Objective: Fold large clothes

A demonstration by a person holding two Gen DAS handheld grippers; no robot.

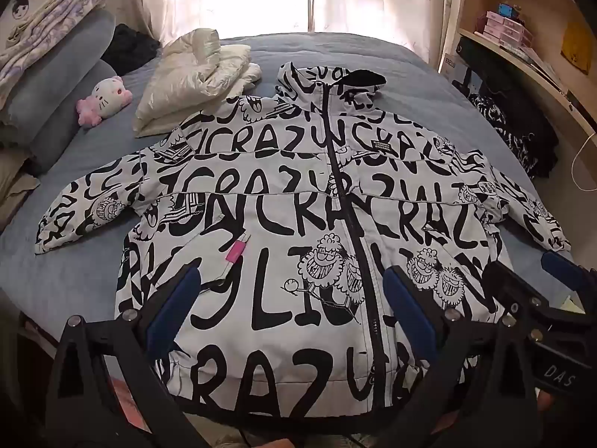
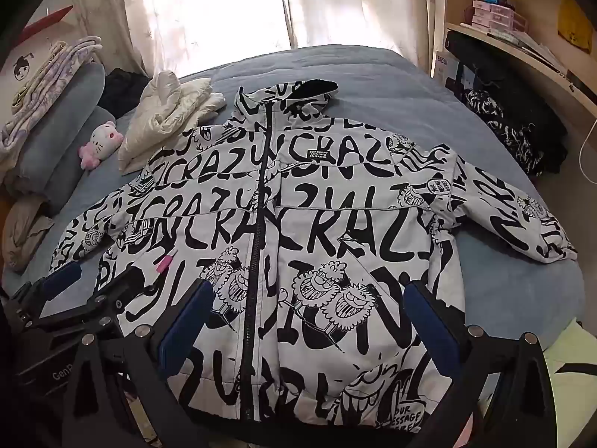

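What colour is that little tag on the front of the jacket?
Bright pink. The tag on the jacket shows best in the left wrist view.

A pink-and-white cat plush lies beside grey pillows.

Both wrist views look steeply down, sharing the jacket.

Left gripper: jaws fully spread, blue pads facing each other, nothing clamped between them, angled steeply downward. Right gripper: same condition, jaws wide apart and empty, pitched downward at a matching angle. The two units sit side by side, each visible at the edge of the other's view.
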